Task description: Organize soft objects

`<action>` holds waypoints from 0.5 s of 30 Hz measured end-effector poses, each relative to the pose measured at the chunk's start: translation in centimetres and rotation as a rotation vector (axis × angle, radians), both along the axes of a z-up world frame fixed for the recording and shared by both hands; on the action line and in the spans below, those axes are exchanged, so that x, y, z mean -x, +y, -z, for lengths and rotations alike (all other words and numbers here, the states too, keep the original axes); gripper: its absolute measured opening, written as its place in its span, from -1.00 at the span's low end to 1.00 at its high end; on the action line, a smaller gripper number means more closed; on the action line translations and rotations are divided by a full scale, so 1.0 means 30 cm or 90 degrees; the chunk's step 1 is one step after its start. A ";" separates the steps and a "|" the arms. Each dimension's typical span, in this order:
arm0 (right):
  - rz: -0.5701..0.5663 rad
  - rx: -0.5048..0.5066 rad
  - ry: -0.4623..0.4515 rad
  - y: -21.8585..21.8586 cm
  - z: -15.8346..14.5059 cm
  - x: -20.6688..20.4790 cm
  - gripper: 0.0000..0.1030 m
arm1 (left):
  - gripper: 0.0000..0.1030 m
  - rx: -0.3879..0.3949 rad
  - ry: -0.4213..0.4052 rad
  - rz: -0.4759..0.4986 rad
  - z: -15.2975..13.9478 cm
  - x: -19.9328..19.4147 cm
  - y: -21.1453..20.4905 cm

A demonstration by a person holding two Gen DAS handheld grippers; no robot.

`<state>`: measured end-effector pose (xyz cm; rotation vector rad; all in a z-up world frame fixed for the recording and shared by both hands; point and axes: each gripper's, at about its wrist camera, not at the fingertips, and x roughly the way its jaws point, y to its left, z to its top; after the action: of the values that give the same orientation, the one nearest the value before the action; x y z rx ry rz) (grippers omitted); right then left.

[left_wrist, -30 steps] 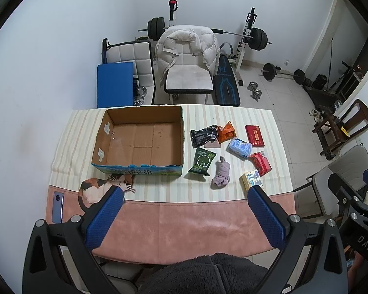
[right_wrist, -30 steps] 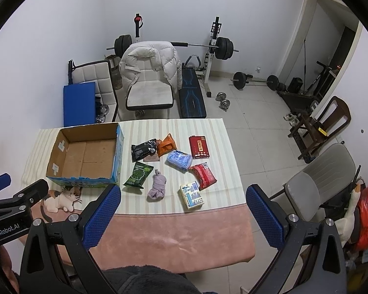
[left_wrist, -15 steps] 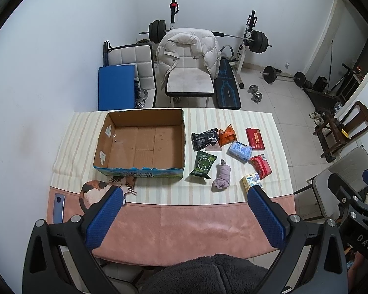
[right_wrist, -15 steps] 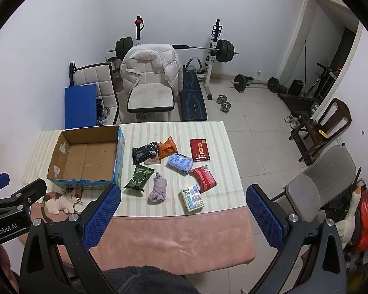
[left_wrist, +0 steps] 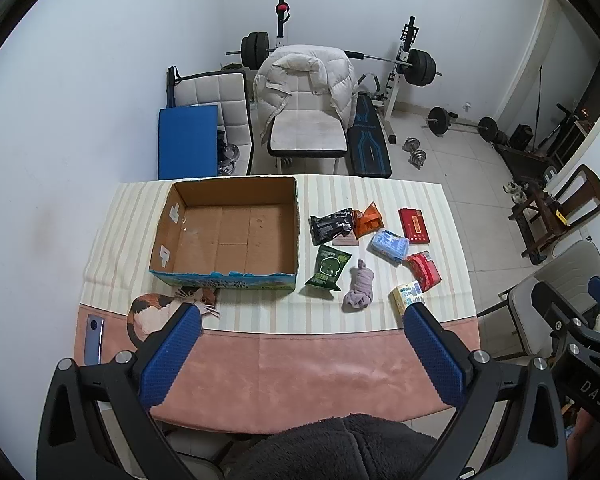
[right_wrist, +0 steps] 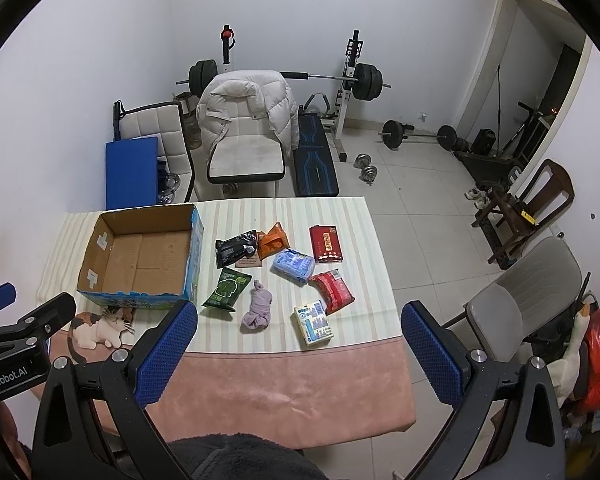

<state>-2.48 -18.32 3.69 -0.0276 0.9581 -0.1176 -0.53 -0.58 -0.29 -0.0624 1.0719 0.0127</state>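
Both grippers, left (left_wrist: 302,344) and right (right_wrist: 300,342), spread wide, gripping nothing, high above table (left_wrist: 300,360). Box (left_wrist: 228,232) on the left, bare inside. Packets right of box, apart from it: green pack (left_wrist: 328,267), purple cloth (left_wrist: 359,286), blue pack (left_wrist: 389,245), red pack (left_wrist: 423,271). Cat toy (right_wrist: 100,322) just in front of box.

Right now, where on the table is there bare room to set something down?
The pink strip along the near edge is bare, as is the box floor. The packets and purple cloth crowd the striped cloth right of the box.
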 end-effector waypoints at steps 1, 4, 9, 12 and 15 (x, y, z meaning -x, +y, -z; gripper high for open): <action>0.000 -0.001 0.001 -0.001 0.001 0.001 1.00 | 1.00 -0.001 0.000 0.000 -0.001 -0.001 -0.002; -0.001 -0.005 0.002 -0.007 0.004 0.001 1.00 | 1.00 0.000 0.000 0.000 0.001 0.001 -0.001; -0.002 -0.008 0.005 -0.019 0.023 0.001 1.00 | 1.00 0.000 0.001 0.000 0.001 0.002 -0.004; -0.002 -0.010 0.005 -0.021 0.025 0.002 1.00 | 1.00 0.001 -0.001 0.000 0.000 0.004 -0.004; 0.000 -0.015 0.007 -0.028 0.032 -0.001 1.00 | 1.00 0.001 0.000 0.003 0.005 0.004 -0.006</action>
<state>-2.45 -19.15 2.74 -0.0066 0.9696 -0.1057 -0.64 -0.77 -0.44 -0.0608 1.0718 0.0075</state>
